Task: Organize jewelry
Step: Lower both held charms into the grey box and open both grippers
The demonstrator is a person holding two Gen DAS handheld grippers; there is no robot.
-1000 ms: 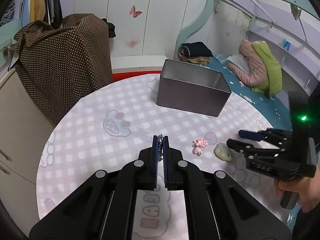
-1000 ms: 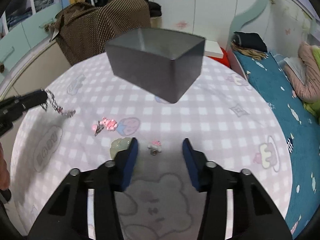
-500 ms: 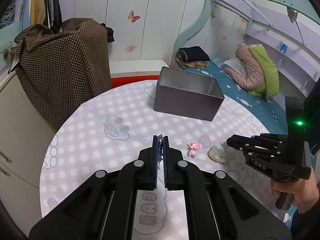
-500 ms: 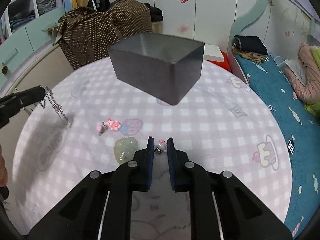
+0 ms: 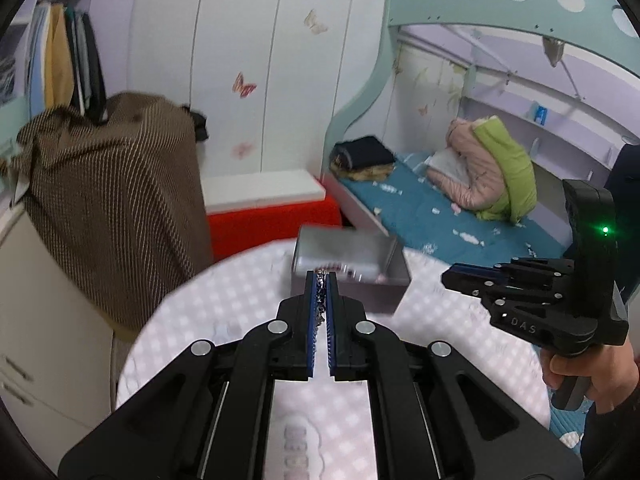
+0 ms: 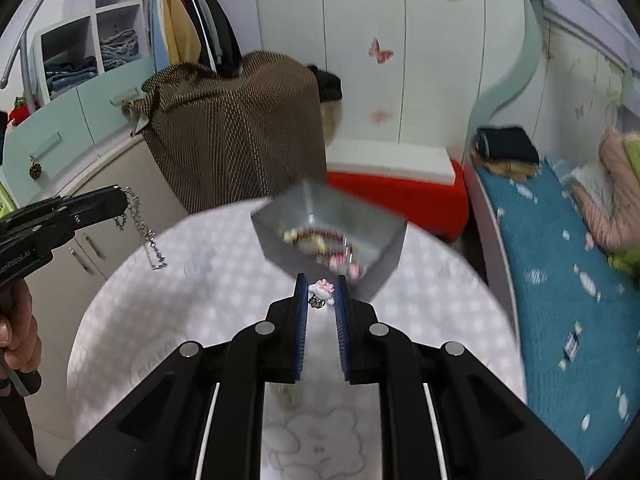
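- The left gripper (image 5: 321, 280) is clenched on a silver chain (image 5: 320, 296); the blue pads have only a thin slit between them and the chain fills it.
- In the right wrist view the same left gripper (image 6: 120, 200) comes in from the left edge, and the chain (image 6: 146, 236) hangs down from its tip in the air, above the tablecloth and not touching it.
- The right gripper (image 6: 321, 292) is grasping a small white and pink charm (image 6: 321, 288); the charm sits between the two blue pads near their tips, with a small dark metal part below it.
- In the left wrist view the right gripper (image 5: 476, 280) appears at the right side, with a hand (image 5: 588, 372) around its handle and a green light on its body.
- Just beyond both grippers stands a grey metal box (image 6: 384, 224), open at the top. It is blurred, but some small pink and yellow pieces lie on its bottom.
- The box (image 5: 396, 276) stands on a round table (image 6: 200, 280) with a pink and white checked cloth.
- Behind the table there are a red and white bench (image 5: 276, 204) and a brown dotted cloth (image 5: 112, 200) over some furniture at the left.
- At the right is a bed (image 5: 420, 208) with a blue sheet and folded clothes on it.
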